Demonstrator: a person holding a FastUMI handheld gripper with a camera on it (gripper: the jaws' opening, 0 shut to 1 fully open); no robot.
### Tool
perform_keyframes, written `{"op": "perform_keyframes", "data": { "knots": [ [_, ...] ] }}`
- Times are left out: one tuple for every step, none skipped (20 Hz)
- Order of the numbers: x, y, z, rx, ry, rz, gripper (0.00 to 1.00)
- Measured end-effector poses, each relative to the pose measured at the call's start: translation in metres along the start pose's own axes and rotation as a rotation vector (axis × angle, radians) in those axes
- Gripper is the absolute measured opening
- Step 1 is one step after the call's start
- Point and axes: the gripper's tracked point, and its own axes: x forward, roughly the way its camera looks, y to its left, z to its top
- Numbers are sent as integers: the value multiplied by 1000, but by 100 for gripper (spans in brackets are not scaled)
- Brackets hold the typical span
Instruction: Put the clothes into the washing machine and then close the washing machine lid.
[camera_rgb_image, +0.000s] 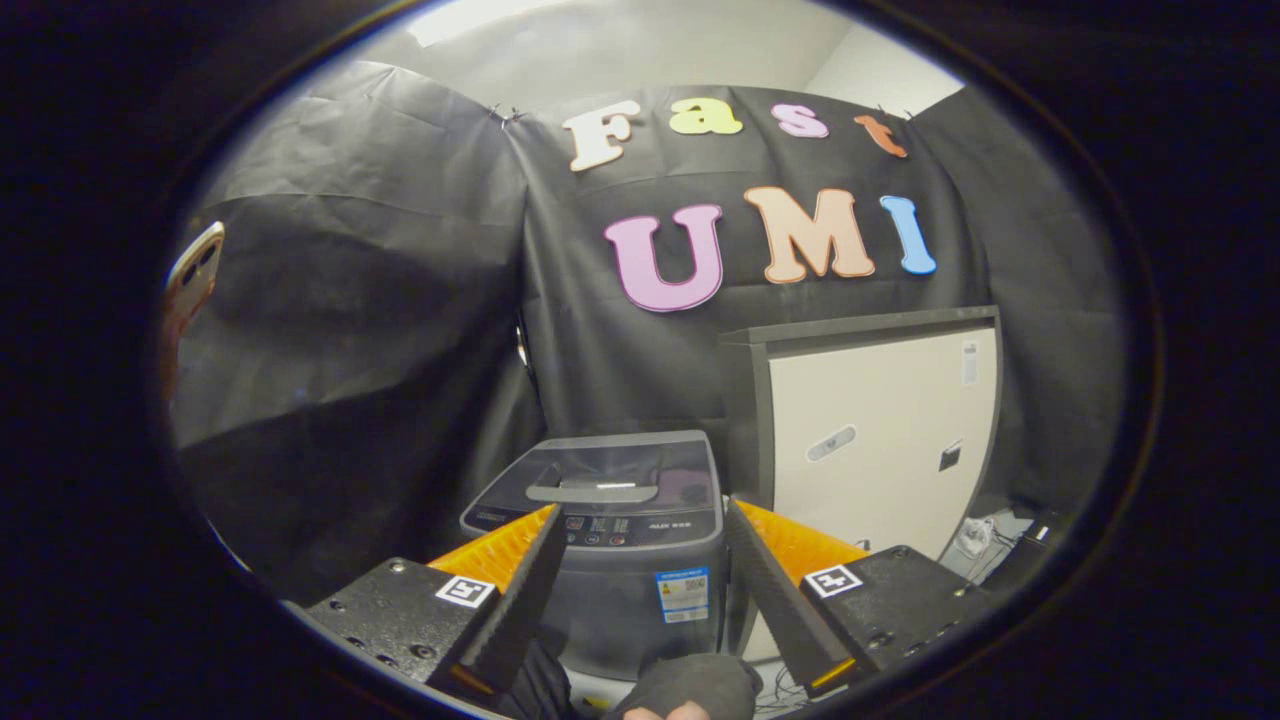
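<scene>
Washing machine (640, 560): one is counted, lid (610, 478) shut.
Cabinet (880, 430): one is seen, just beside the washing machine.
Gripper (640, 570): one, two fingers (525, 590) spread apart before the washing machine.
Phone (192, 275): one, well apart from the washing machine.

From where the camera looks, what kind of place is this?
Probably a staged recording booth, not a real laundry room: black cloth wall, a small washing machine with lid closed beside a pale cabinet. The open gripper holds nothing.
</scene>
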Motion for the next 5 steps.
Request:
{"op": "perform_keyframes", "data": {
  "knots": [
    [-5, 1, 1, -1, -14, 4, 97],
    [-9, 3, 2, 2, -26, 9, 97],
    [-13, 1, -1, 4, -30, 8, 97],
    [-18, 0, -6, 5, -29, 8, 97],
    [-23, -1, -8, 1, -33, 8, 97]
  ]
}}
